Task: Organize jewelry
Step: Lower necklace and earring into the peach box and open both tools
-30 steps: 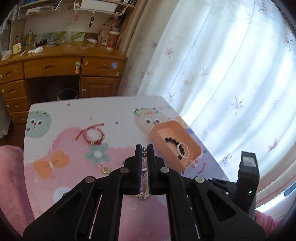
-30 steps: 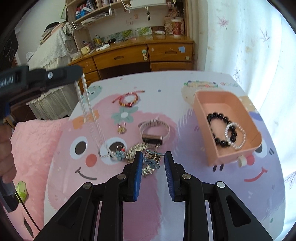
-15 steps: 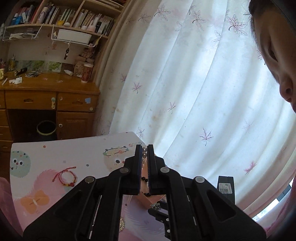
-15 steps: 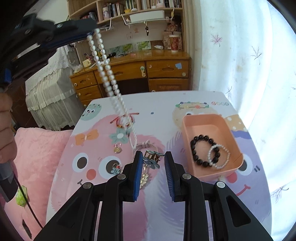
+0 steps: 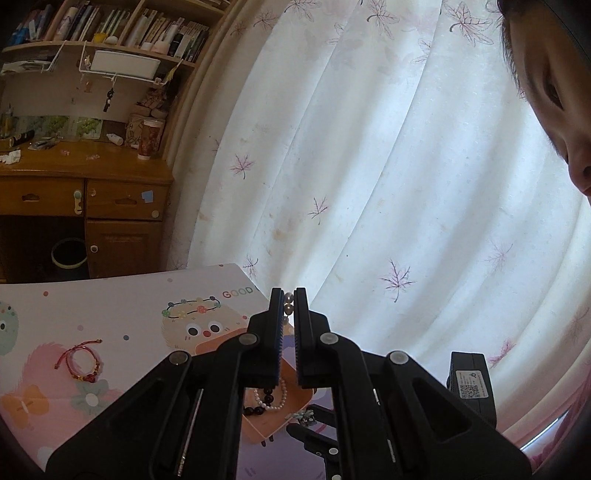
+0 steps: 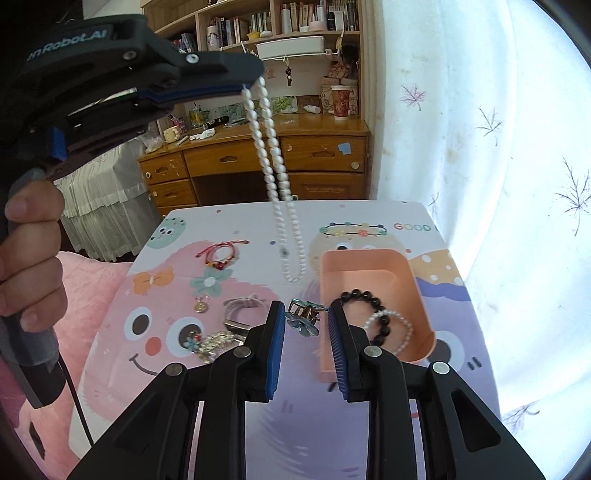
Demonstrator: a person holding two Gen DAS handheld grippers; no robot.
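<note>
Sunlit leaf-print curtain (image 5: 369, 166), wooden desk (image 5: 85, 184), bookshelf (image 6: 295, 22) above

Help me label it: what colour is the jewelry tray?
Peach-pink tray, clearest in the right wrist view.

A table (image 6: 373, 212) with a cartoon-printed top is carrying the jewelry. A peach tray (image 6: 417, 291) is sitting at about 3 o'clock on it. A red cord bracelet (image 6: 221, 254) is lying toward 11 o'clock, and a small gold pendant (image 6: 201, 306) is resting below it. A pale watch band (image 6: 242, 314) is lying near the centre, with a glittery cluster of pieces (image 6: 208, 343) lying just beside it at 7 o'clock.
</note>
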